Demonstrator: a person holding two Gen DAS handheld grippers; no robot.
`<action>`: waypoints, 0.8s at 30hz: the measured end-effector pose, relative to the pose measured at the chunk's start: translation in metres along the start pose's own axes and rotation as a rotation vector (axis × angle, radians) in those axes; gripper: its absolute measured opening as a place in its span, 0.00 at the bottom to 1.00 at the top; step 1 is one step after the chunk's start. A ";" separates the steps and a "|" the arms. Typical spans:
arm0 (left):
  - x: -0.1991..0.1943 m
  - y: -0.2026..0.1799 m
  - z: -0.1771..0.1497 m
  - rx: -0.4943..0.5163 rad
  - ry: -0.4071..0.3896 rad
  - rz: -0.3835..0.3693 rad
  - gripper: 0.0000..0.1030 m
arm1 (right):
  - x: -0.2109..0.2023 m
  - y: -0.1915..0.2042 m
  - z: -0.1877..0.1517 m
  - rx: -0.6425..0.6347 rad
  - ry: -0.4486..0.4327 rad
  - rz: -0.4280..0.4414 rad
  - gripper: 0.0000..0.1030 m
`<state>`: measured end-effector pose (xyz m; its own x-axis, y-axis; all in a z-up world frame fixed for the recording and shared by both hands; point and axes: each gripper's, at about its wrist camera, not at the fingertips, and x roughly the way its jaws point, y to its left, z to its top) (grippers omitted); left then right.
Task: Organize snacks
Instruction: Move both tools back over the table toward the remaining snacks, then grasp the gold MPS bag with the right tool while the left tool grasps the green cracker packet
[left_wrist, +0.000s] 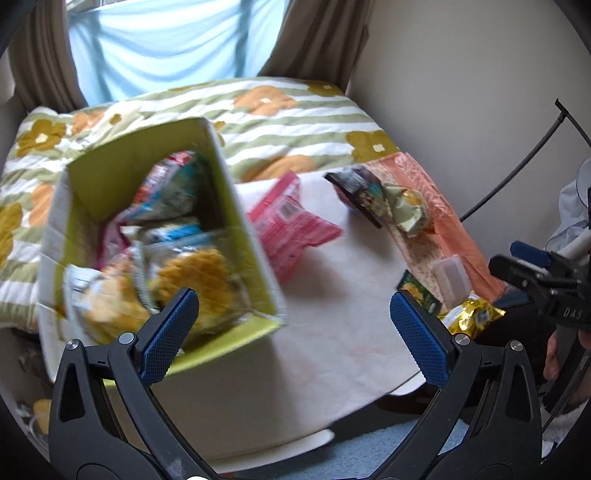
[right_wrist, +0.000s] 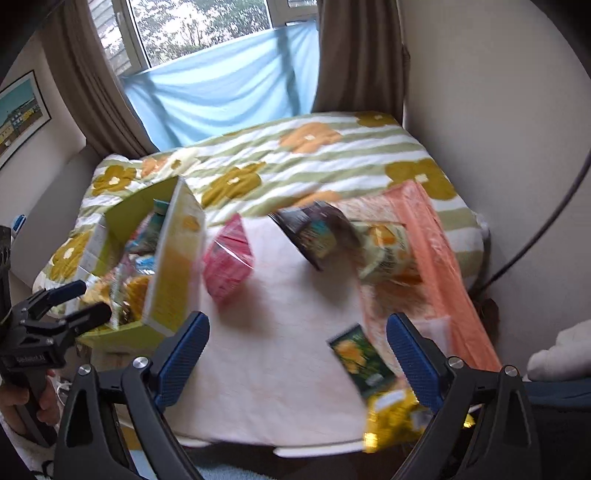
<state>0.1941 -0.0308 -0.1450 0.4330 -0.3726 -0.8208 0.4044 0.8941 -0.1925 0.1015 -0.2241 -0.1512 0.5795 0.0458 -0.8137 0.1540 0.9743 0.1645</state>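
both grippers hover above the near edge of the white table (right_wrist: 280, 369), pointing forward over it. the left gripper (left_wrist: 293, 314) has its blue pads (left_wrist: 166, 332) spread wide with nothing between them, hanging over the near end of the green box (left_wrist: 236, 206). the right gripper (right_wrist: 297, 349) is just as wide apart and holds nothing, with a dark green packet (right_wrist: 364, 362) and a gold foil bag (right_wrist: 399, 410) lying just below it at the table's near right corner. the box sits on the left of the table, open on top and stuffed with snack bags (left_wrist: 192, 273), blurred. just beside its right wall lies a pink packet (right_wrist: 229, 258). farther back on the right, a dark bag (right_wrist: 314, 232) and a pale yellow bag (right_wrist: 388, 251) rest against an orange tray (right_wrist: 443, 251). behind the table spreads a flowered quilt (right_wrist: 295, 155), then curtains (right_wrist: 354, 55).
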 end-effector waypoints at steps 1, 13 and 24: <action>0.008 -0.013 -0.001 -0.006 0.014 -0.006 1.00 | 0.001 -0.011 -0.005 0.003 0.016 -0.004 0.93; 0.087 -0.125 -0.020 -0.086 0.148 0.043 0.99 | 0.049 -0.114 -0.061 0.048 0.273 0.014 0.93; 0.129 -0.159 -0.029 -0.118 0.247 0.104 0.99 | 0.091 -0.153 -0.085 0.152 0.419 0.159 0.93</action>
<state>0.1618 -0.2141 -0.2358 0.2516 -0.2188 -0.9428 0.2656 0.9523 -0.1501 0.0628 -0.3507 -0.2980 0.2375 0.3076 -0.9214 0.2228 0.9060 0.3599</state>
